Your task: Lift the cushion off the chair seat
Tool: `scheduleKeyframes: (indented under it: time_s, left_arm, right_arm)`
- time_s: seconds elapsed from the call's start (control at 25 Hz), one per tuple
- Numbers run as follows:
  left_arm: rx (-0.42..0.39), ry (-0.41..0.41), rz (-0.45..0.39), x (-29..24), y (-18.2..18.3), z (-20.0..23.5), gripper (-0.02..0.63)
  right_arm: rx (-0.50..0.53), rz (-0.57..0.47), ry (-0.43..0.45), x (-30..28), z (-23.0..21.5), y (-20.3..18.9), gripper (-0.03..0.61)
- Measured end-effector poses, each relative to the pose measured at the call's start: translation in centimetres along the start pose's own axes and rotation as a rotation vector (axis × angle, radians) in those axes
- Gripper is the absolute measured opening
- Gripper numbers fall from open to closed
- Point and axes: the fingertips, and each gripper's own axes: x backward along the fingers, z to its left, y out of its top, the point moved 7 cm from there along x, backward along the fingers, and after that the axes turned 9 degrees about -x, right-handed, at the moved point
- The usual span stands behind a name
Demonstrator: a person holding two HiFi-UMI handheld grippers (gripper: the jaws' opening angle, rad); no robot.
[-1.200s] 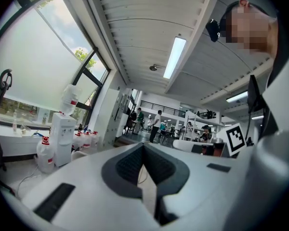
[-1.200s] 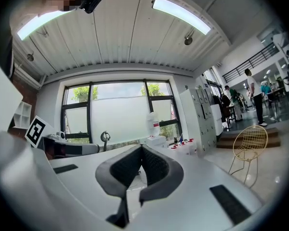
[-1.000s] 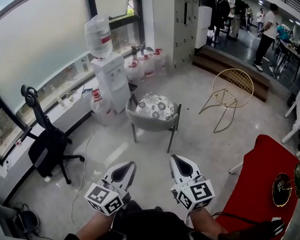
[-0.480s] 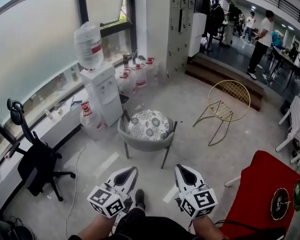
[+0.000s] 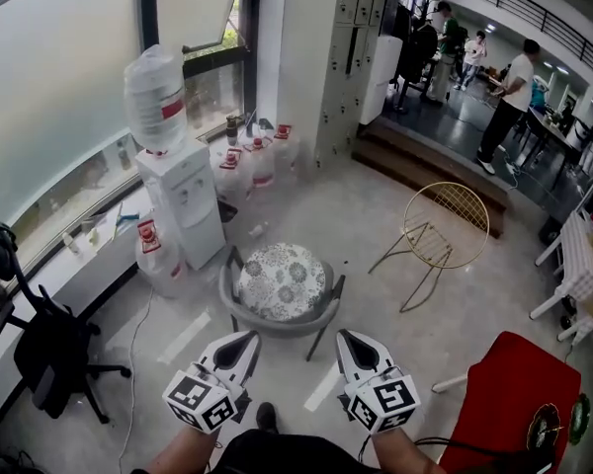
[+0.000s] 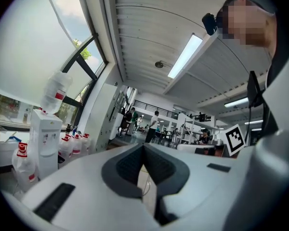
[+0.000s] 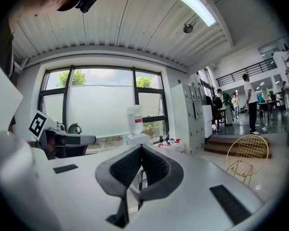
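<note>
A round cushion with a grey-and-white floral pattern lies on the seat of a grey tub chair in the middle of the head view. My left gripper is shut and empty, held just short of the chair's near left side. Level with it, my right gripper is also shut with nothing in it, near the chair's front right leg. In the left gripper view the left gripper has its jaws closed tip to tip. The right gripper likewise shows closed in its own view. Neither touches the cushion.
A water dispenser with a bottle on top stands left of the chair, with several spare bottles behind it. A gold wire chair is at right, a black office chair at far left, a red table at lower right. People stand far back.
Both grippers and the view have advanced toward the grey chair; the cushion now sits much closer, just beyond the jaw tips. Both grippers stayed shut.
</note>
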Motion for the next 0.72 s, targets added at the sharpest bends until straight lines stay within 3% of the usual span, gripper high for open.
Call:
scheduleKeyframes:
  time_s: [0.4, 0.72]
  left_arm:
    - [0.003, 0.009, 0.019, -4.3, 0.6, 9.2, 0.0]
    - [0.02, 0.03, 0.059, -9.6, -0.2, 12.1, 0.0]
  right_arm:
    - [0.026, -0.004, 0.002, -10.5, -1.9, 2.1, 0.008]
    - [0.037, 0.023, -0.013, -14.7, -7.0, 2.6, 0.009]
